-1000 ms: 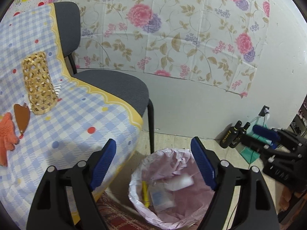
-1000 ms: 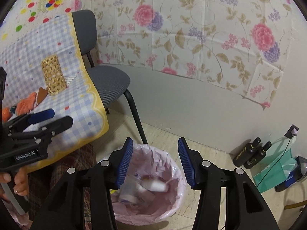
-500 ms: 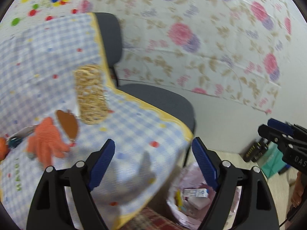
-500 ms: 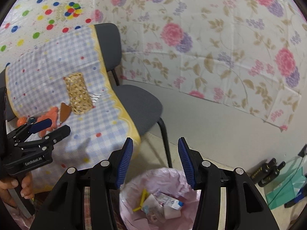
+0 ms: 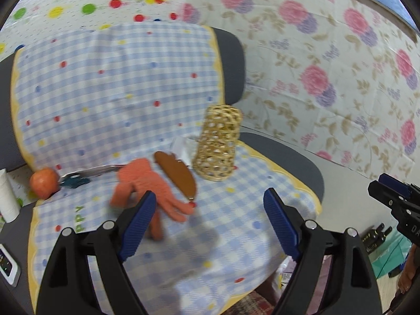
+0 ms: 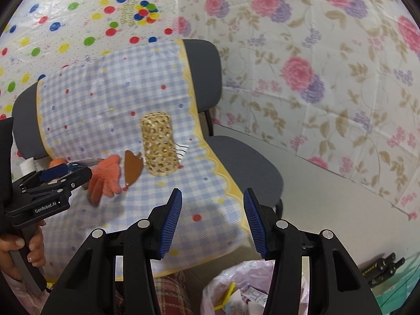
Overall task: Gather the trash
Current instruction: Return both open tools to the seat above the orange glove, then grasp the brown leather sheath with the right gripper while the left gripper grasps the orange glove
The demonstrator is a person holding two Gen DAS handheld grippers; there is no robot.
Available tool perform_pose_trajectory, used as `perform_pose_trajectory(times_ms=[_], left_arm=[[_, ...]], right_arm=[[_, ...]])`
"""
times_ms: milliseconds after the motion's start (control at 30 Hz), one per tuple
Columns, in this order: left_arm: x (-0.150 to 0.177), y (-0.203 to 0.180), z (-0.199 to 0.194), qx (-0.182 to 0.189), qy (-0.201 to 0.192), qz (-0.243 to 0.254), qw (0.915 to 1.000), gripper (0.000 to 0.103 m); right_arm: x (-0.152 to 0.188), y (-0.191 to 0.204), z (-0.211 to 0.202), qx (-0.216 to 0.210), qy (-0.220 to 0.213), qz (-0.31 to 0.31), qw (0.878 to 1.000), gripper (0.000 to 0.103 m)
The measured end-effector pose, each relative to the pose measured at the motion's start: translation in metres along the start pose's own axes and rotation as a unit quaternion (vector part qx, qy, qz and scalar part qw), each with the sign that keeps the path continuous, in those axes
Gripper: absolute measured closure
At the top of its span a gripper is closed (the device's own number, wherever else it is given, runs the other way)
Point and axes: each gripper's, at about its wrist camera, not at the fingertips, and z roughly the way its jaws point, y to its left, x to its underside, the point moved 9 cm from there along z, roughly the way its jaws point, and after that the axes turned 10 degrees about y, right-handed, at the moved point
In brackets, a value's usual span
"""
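We hold both the left tool [image 5: 207,223] and the right tool [image 6: 212,220] released and empty over the checked worktop [image 6: 215,197], perhaps seeking scraps near the basket [image 6: 158,147], while the trash bin [image 6: 236,288] waits on the floor, near right.

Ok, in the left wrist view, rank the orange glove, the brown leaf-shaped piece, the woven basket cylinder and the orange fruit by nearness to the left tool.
1. orange glove: at the tip of the left tool's left finger.
2. brown leaf-shaped piece: just beyond the glove, centre.
3. woven basket cylinder: farther back, right of centre.
4. orange fruit: far left; against the basket this is too close to call.
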Motion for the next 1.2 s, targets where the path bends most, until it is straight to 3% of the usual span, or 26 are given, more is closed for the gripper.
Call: perform_pose_trajectory(times_ms=[300,667,1200], left_arm=[[0.008,0.064,-0.010,-0.055,0.001,-0.038,0.9977,0.019],[0.021,0.158,-0.007,-0.129,0.016,-0.117,0.9846,0.016],[0.031,0.204,0.053,-0.148,0.071,-0.152,0.9747,0.015]], right_arm=[[-0.025,0.062,0.025,-0.052,-0.003,-0.036,0.998,0.052],[-0.046,0.125,0.069,-0.104,0.010,-0.073,0.992,0.052],[-0.039,0.182,0.207,-0.139,0.136,-0.096,0.976,0.053]])
